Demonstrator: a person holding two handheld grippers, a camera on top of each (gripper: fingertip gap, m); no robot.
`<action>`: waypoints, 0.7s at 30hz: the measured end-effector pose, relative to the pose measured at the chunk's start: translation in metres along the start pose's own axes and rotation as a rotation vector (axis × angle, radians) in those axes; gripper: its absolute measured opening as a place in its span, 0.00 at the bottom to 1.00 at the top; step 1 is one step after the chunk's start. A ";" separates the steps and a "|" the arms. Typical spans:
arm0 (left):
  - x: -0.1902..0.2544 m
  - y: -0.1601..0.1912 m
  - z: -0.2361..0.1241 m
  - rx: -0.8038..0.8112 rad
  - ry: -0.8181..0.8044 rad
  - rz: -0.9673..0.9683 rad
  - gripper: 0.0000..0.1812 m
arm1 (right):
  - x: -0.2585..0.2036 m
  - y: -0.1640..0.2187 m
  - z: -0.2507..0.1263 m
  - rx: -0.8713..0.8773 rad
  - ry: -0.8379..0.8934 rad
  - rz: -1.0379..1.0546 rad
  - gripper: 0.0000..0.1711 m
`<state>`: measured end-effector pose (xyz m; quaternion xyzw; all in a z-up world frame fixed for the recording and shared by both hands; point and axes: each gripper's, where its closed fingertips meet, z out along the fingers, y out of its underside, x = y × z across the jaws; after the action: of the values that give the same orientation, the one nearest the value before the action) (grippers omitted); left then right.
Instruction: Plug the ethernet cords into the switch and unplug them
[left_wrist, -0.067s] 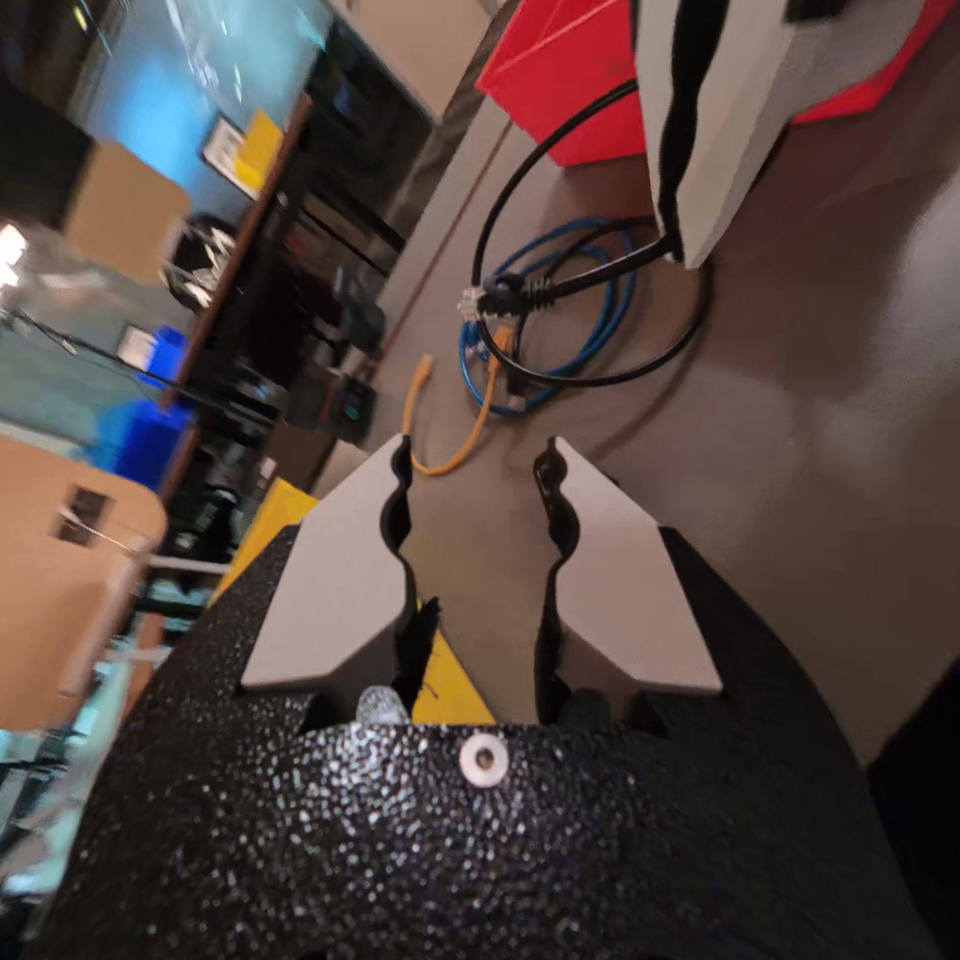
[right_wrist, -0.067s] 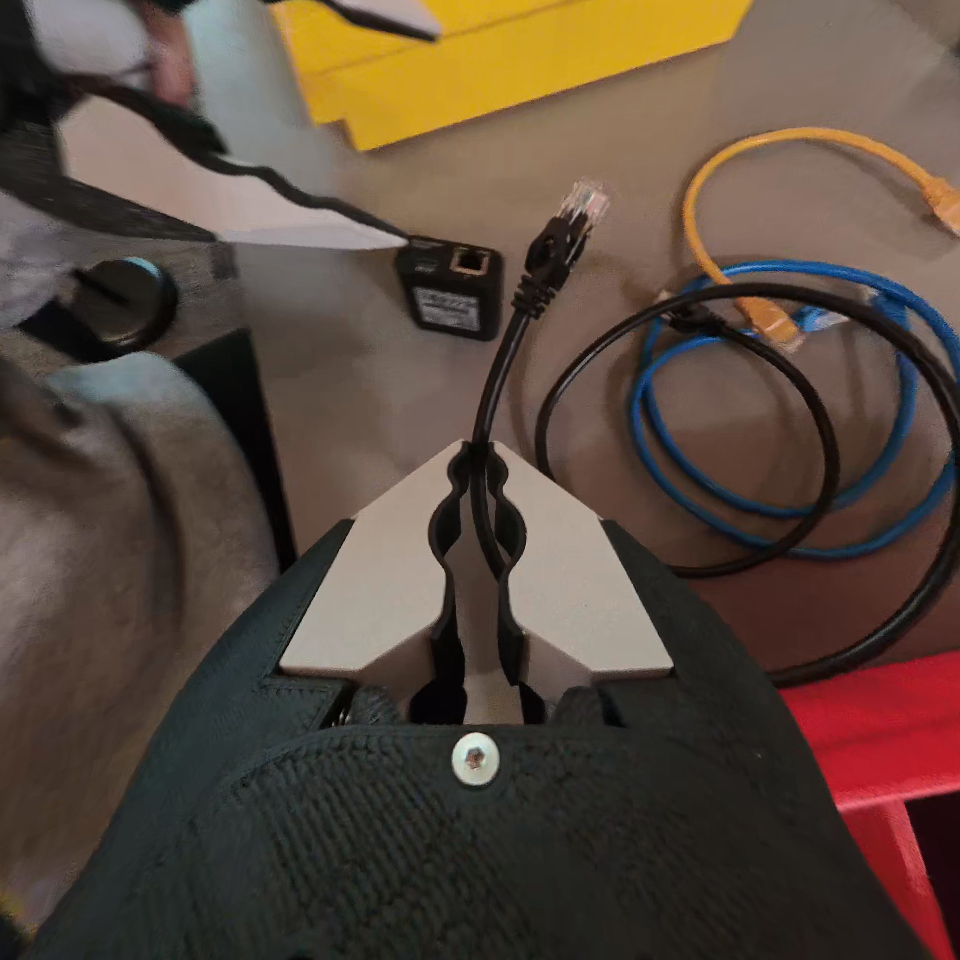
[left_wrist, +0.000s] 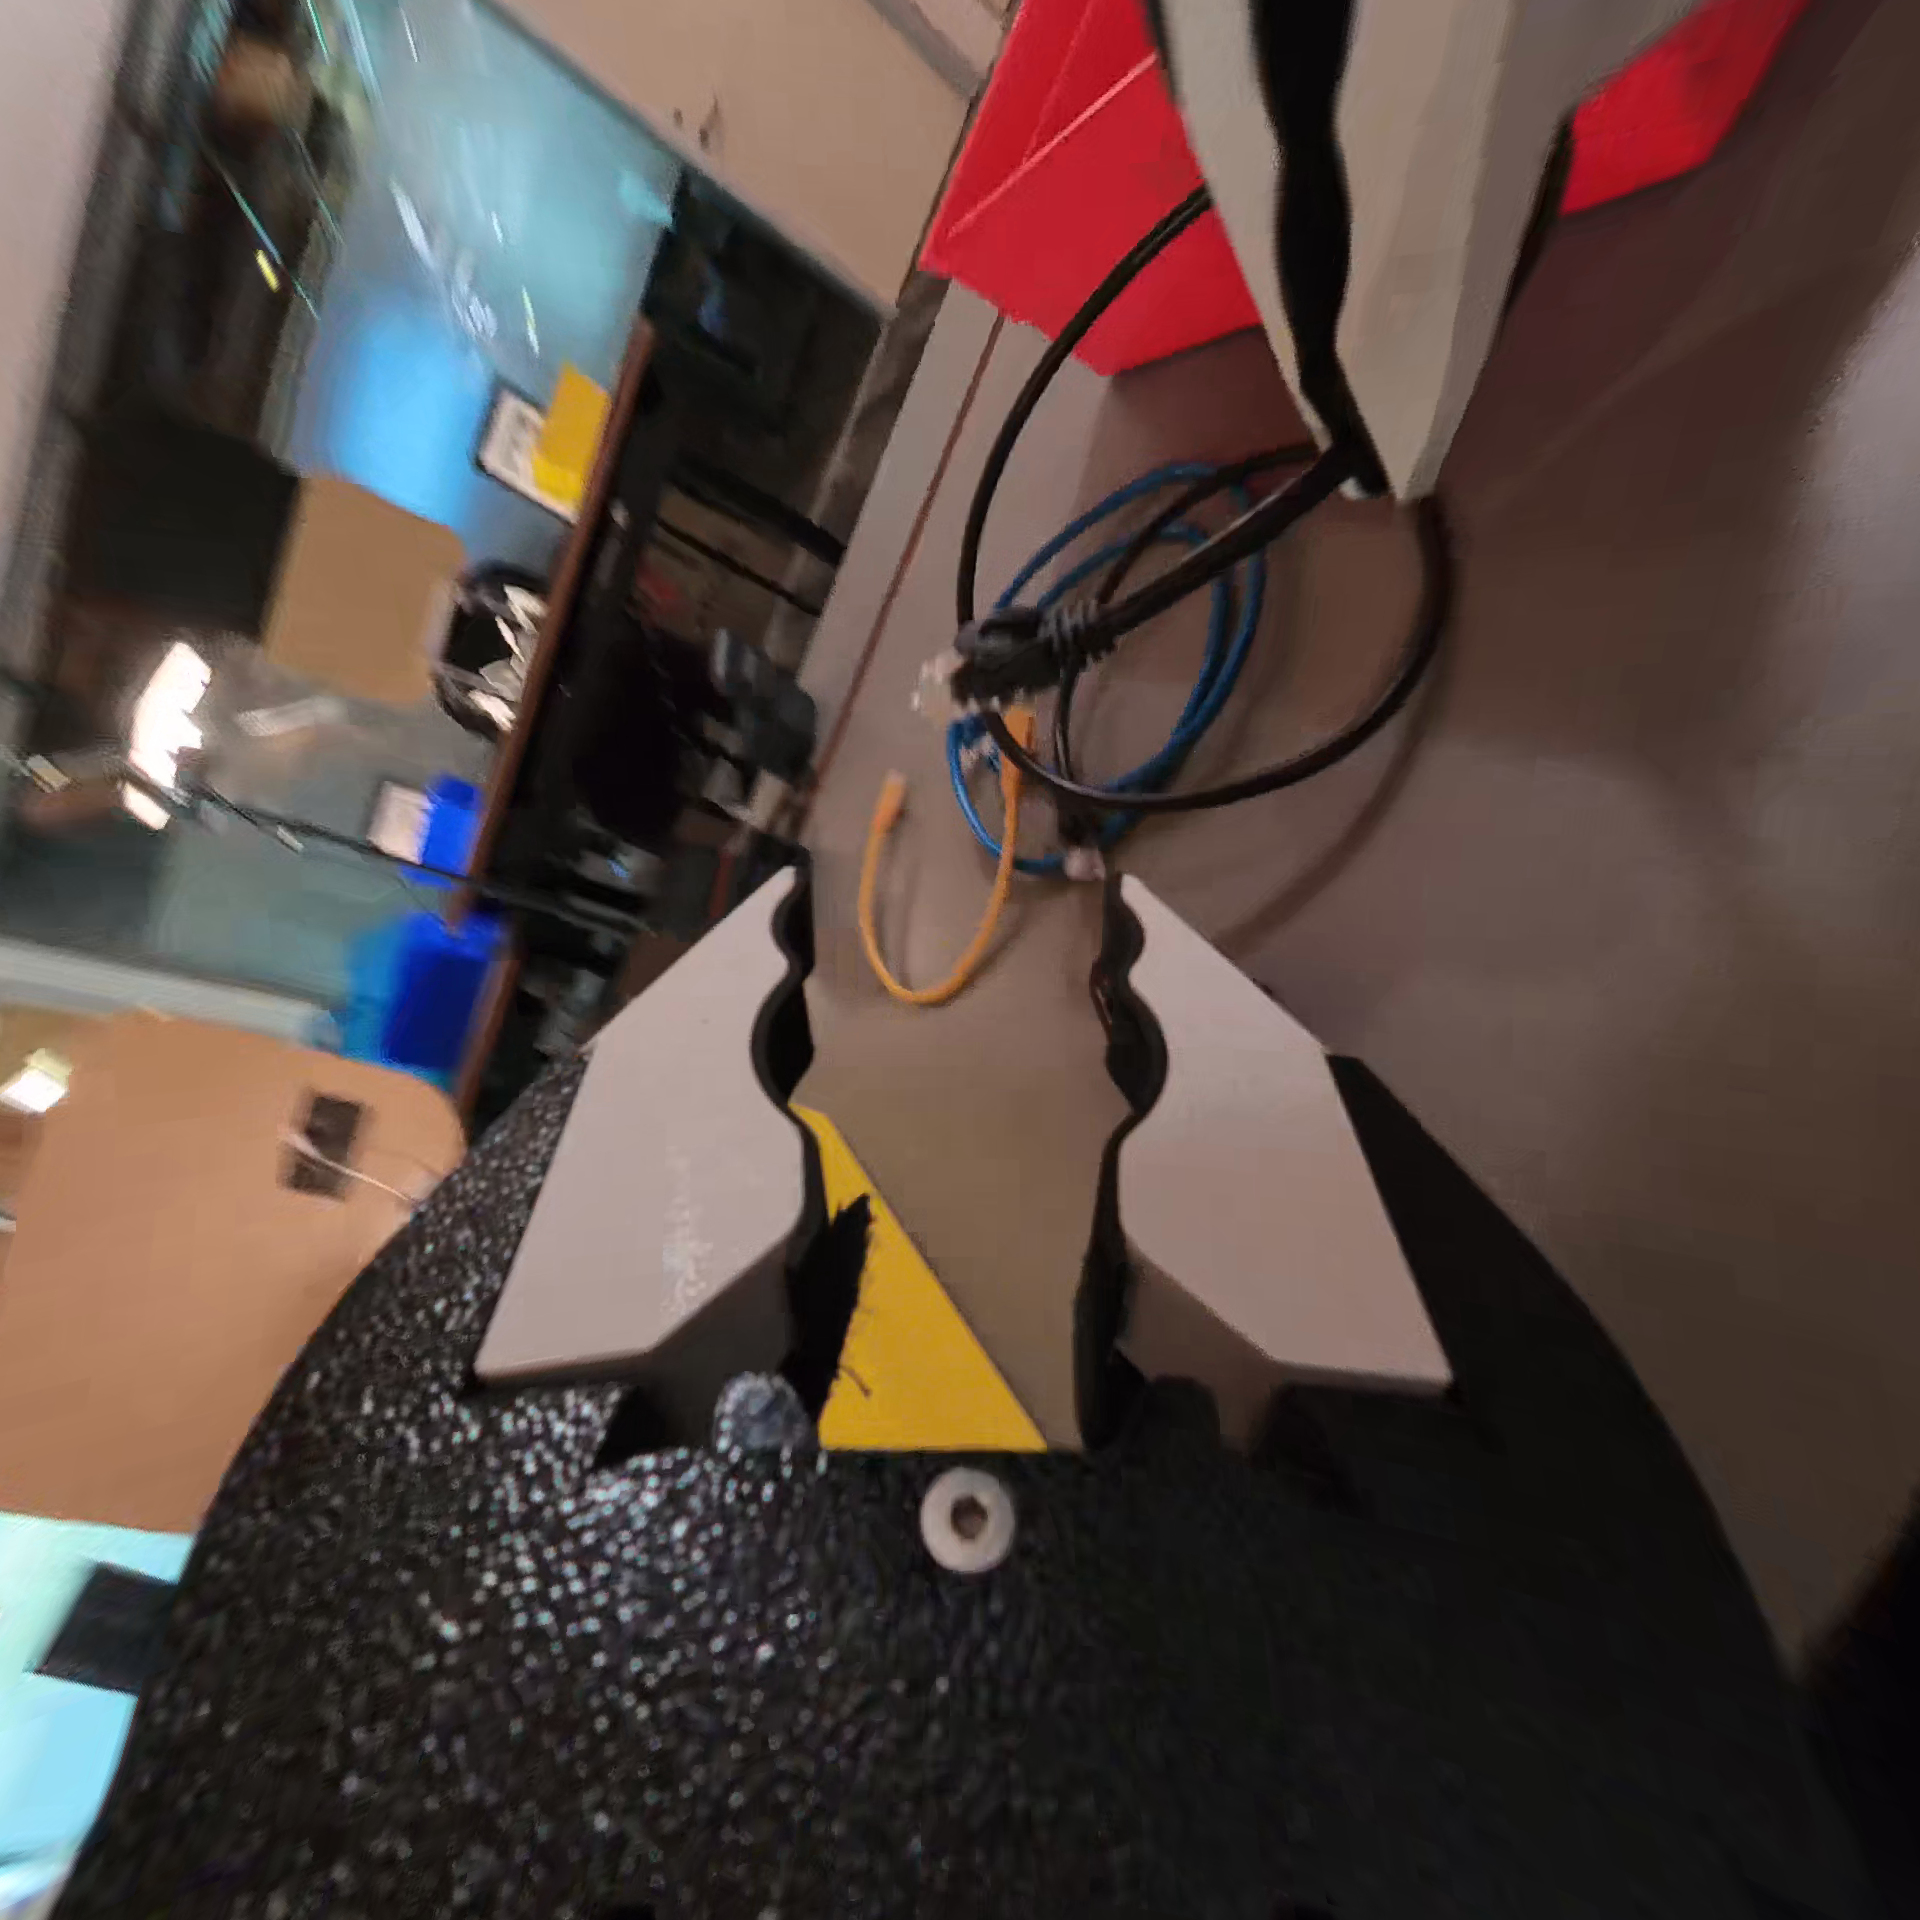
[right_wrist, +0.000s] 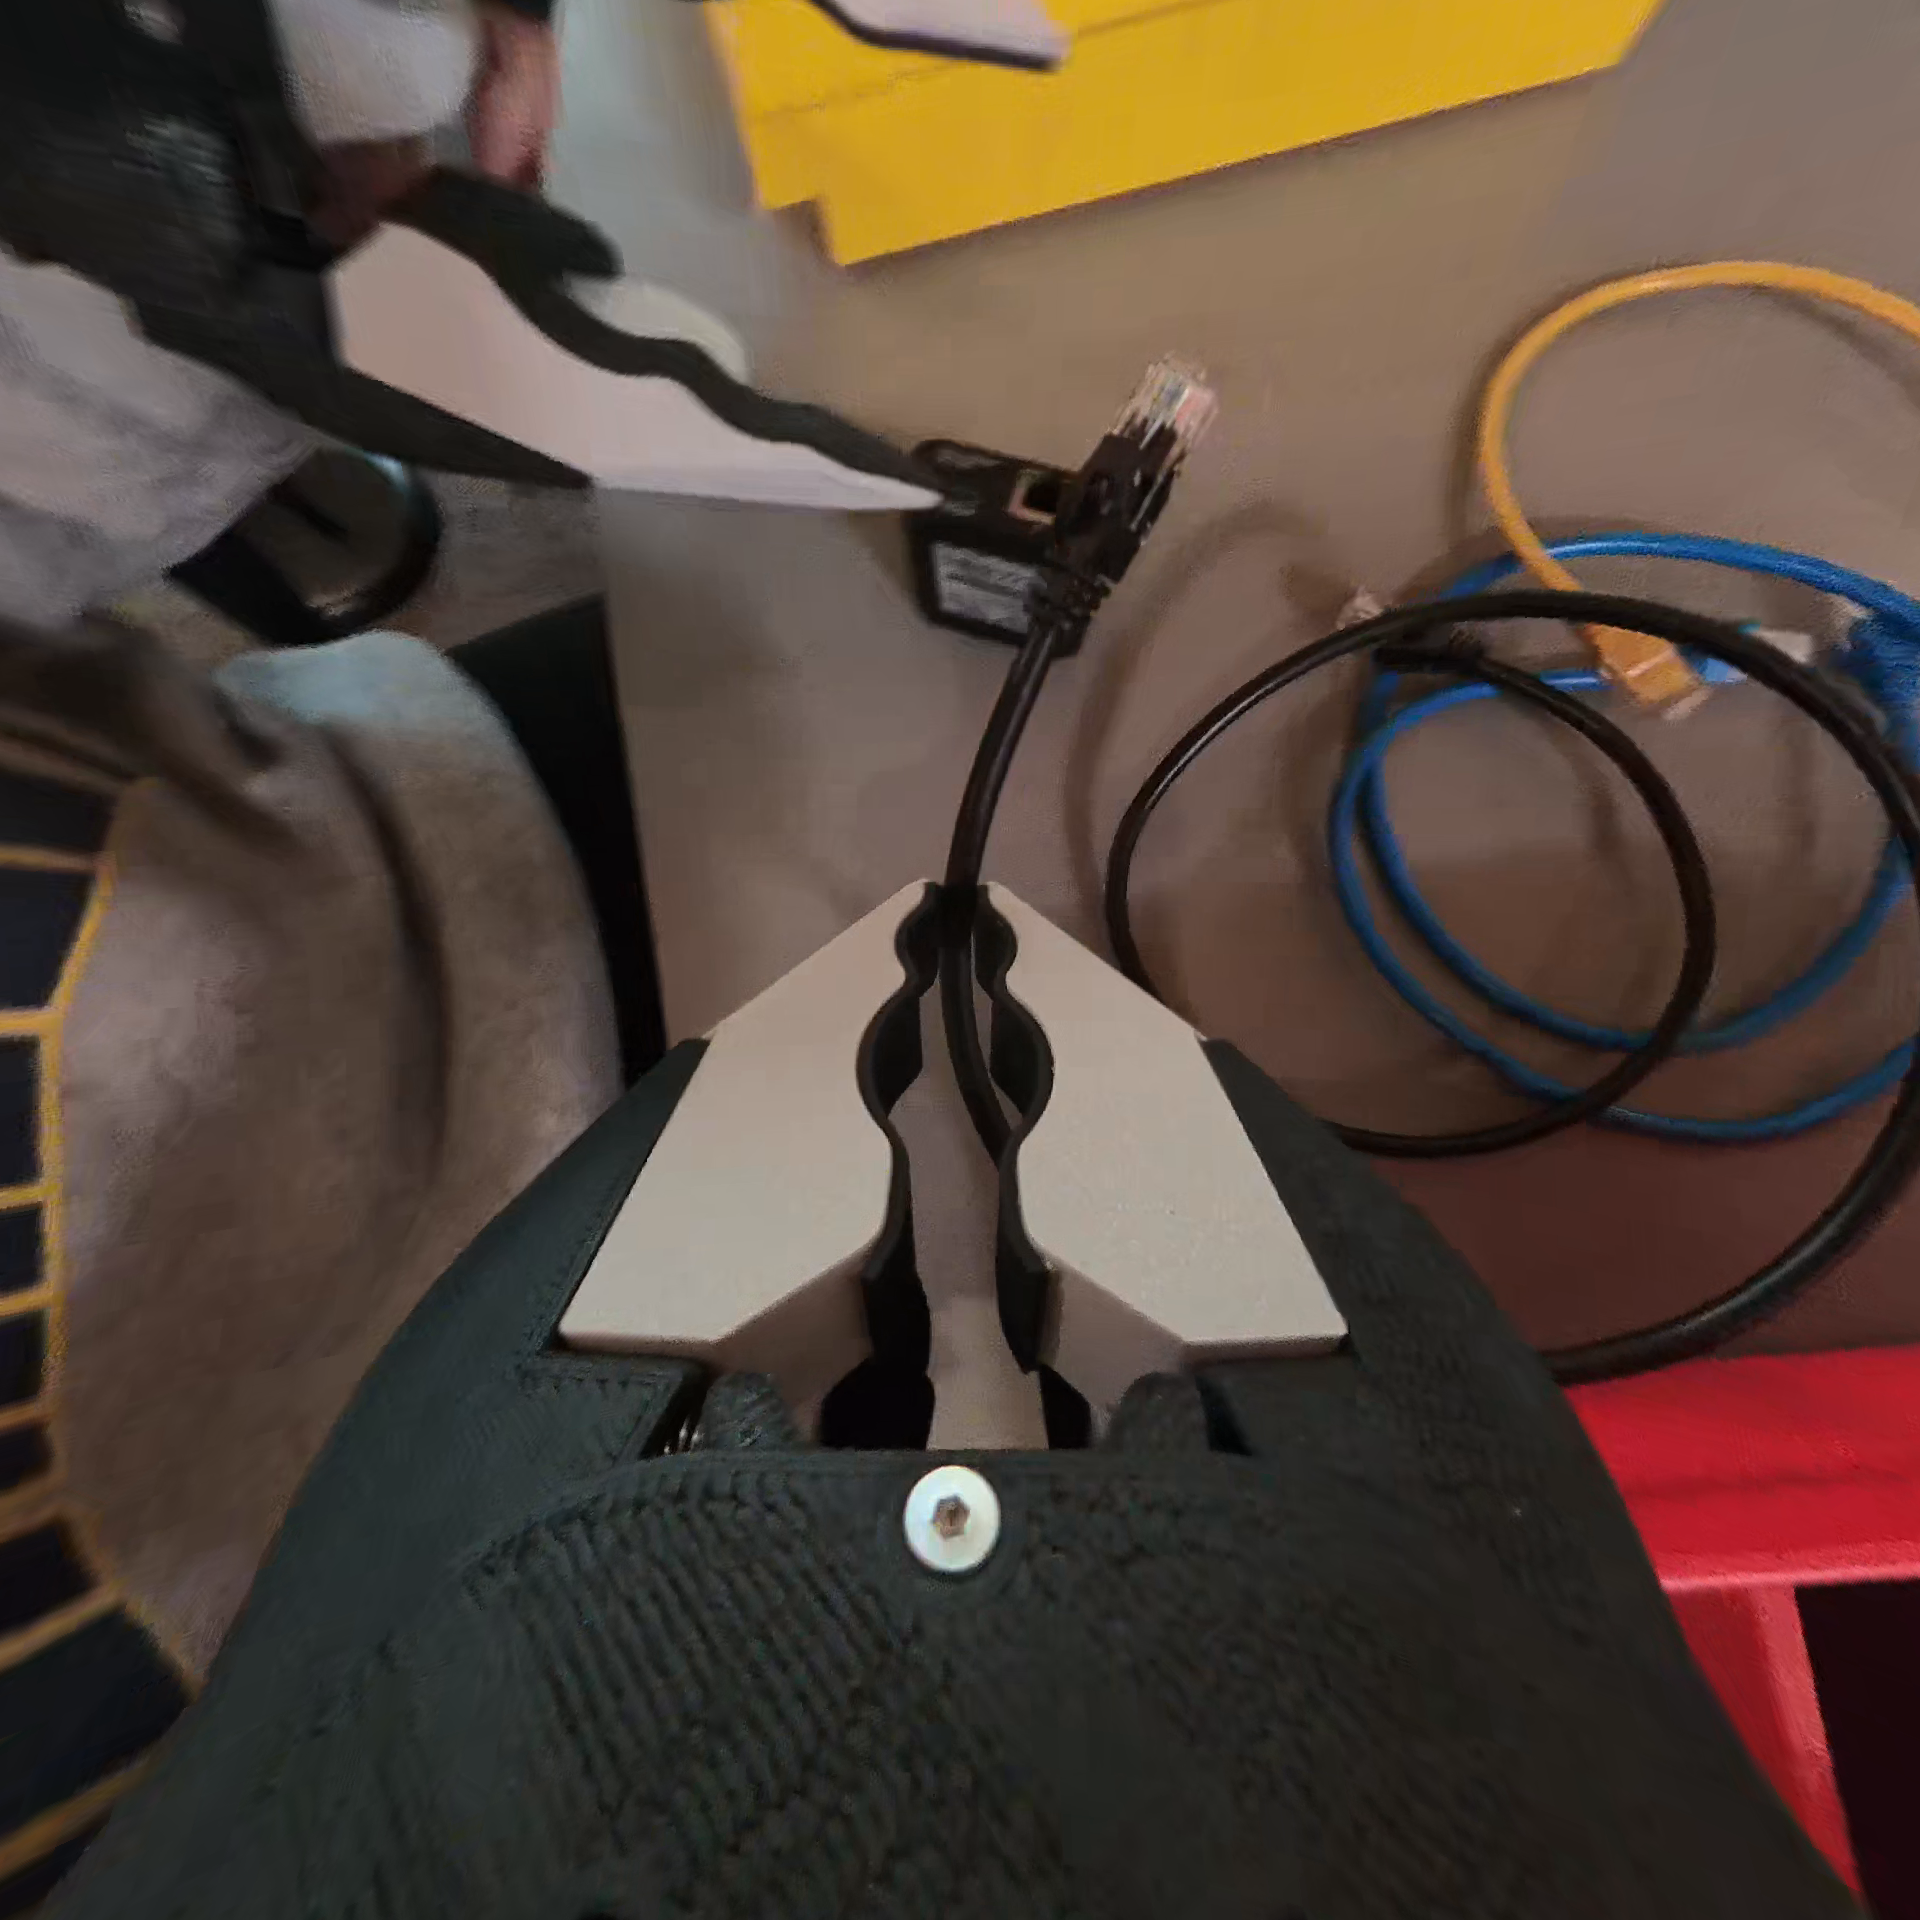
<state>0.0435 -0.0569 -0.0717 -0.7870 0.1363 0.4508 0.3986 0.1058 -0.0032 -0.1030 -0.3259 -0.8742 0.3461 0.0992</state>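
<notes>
My right gripper (right_wrist: 956, 899) is shut on a black ethernet cord (right_wrist: 982, 769) a short way behind its plug (right_wrist: 1127, 468). The plug is held in the air, right beside the port end of the small black switch (right_wrist: 971, 582) on the brown table. My left gripper (left_wrist: 956, 894) is open and empty. In the right wrist view one of its fingers (right_wrist: 675, 447) reaches to the switch's left end. In the left wrist view the right gripper (left_wrist: 1340, 457) hangs at the top with the plug (left_wrist: 1003, 655) sticking out. The switch is hidden there.
A blue cord (right_wrist: 1558, 1018) and an orange cord (right_wrist: 1538, 416) lie coiled with the black cord's slack on the table (right_wrist: 1299, 343). A yellow bin (right_wrist: 1143, 114) stands behind them and a red bin (right_wrist: 1766, 1507) in front. A person's clothing (right_wrist: 291, 935) fills the left.
The plug has closed in on the switch and now overlaps its port end in the right wrist view. The left gripper's finger stays at the switch.
</notes>
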 end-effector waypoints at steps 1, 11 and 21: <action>0.001 -0.008 0.001 0.016 -0.023 0.088 0.30 | -0.007 0.002 -0.005 -0.018 -0.025 -0.026 0.02; 0.029 -0.044 0.004 0.107 -0.090 0.478 0.09 | -0.039 0.019 -0.016 -0.145 -0.129 -0.135 0.02; -0.017 -0.024 0.008 0.073 0.071 -0.464 0.07 | -0.010 -0.097 -0.064 0.521 0.366 -0.285 0.12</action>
<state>0.0430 -0.0381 -0.0474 -0.7978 -0.0179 0.3140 0.5145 0.0901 -0.0282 0.0094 -0.2211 -0.7610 0.4759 0.3814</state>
